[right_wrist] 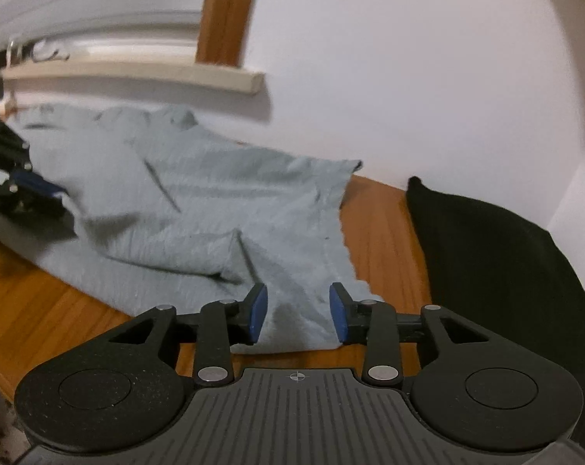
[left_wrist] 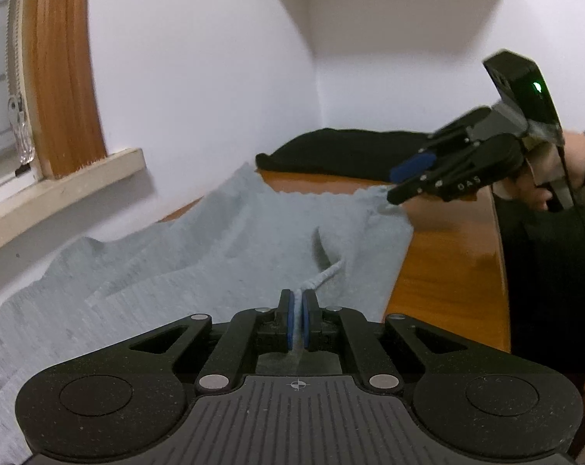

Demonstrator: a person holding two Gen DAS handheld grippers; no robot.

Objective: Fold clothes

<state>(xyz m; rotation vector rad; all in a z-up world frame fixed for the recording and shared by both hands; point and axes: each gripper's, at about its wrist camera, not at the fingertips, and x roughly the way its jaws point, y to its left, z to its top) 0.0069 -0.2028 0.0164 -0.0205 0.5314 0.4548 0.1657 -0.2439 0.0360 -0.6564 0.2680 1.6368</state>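
With my left gripper (left_wrist: 299, 319) pinching the grey garment (left_wrist: 199, 248), my right gripper (right_wrist: 298, 312), jaws apart, should square over its corner before closing.

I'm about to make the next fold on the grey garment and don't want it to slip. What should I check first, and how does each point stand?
1. Left gripper pinching the grey garment: ok, fabric sits between its closed pads.
2. Right gripper gripping the garment: not ok, jaws stand apart around the corner.
3. Garment lying flat: not ok, it is wrinkled and bunched.
4. Black cloth clear of the garment: ok, bare table between them.
5. Far edge against the wall: cannot tell.
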